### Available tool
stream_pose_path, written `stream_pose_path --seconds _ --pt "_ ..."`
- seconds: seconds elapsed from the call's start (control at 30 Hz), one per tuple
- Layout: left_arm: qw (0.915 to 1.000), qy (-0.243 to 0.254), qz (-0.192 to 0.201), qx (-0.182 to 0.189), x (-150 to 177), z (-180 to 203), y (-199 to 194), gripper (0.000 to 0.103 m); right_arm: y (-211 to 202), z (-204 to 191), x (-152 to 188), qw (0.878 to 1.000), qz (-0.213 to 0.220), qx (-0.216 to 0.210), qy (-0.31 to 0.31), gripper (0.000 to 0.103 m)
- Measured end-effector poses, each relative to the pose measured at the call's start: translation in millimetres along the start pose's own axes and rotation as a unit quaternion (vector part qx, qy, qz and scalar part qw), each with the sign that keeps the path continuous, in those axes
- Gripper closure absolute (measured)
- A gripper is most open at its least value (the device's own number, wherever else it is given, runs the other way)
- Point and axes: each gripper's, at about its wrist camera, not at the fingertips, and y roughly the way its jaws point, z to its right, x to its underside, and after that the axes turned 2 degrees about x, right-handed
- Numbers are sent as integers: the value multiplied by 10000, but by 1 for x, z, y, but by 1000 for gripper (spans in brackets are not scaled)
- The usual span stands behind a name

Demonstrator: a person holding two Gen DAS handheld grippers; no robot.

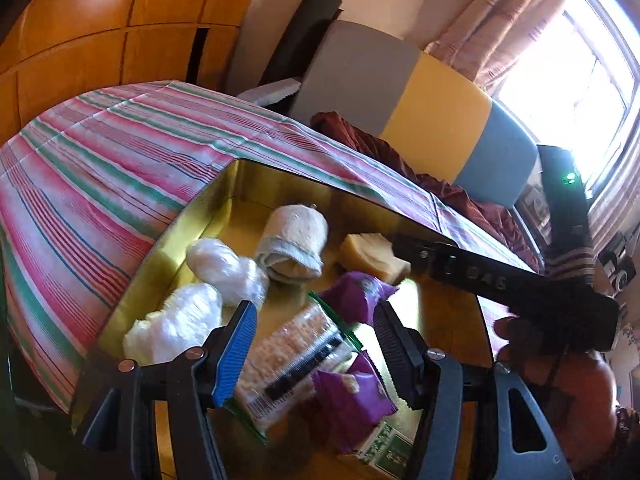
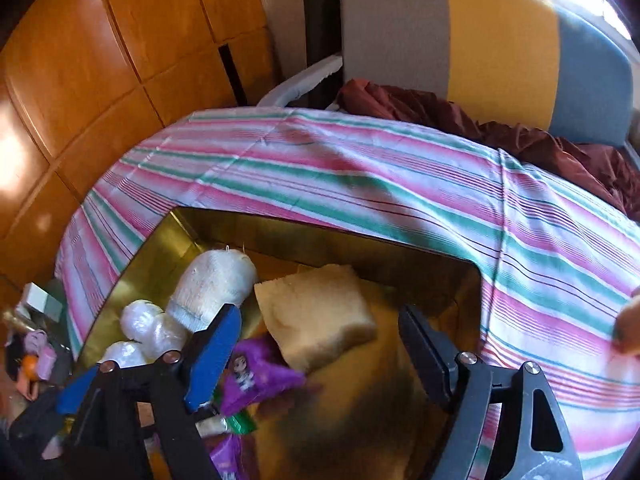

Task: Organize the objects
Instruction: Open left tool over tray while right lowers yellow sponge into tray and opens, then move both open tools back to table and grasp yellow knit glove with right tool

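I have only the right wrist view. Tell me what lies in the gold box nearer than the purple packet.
Observer: A cracker packet with green edging, lying between the open fingers of the left tool.
Operator: Report what sits beside it.
Observer: A second purple packet, crumpled, on the crackers' right in the left wrist view.
Operator: Say what is nearer still.
Observer: A green-and-white carton by the near end of the gold box, partly under that purple packet.
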Motion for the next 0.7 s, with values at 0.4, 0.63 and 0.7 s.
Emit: stream_pose_path --seconds 0.4,0.63,0.7 --pt "9985 444 -111 288 16 35 -5 42 -61 36 31 9992 305 273 6 19" --pt "9948 870 -110 527 27 63 -11 42 -82 74 60 9975 336 595 180 19" --pt "9927 1016 -94 647 30 72 -13 42 -87 88 70 9969 330 663 249 19"
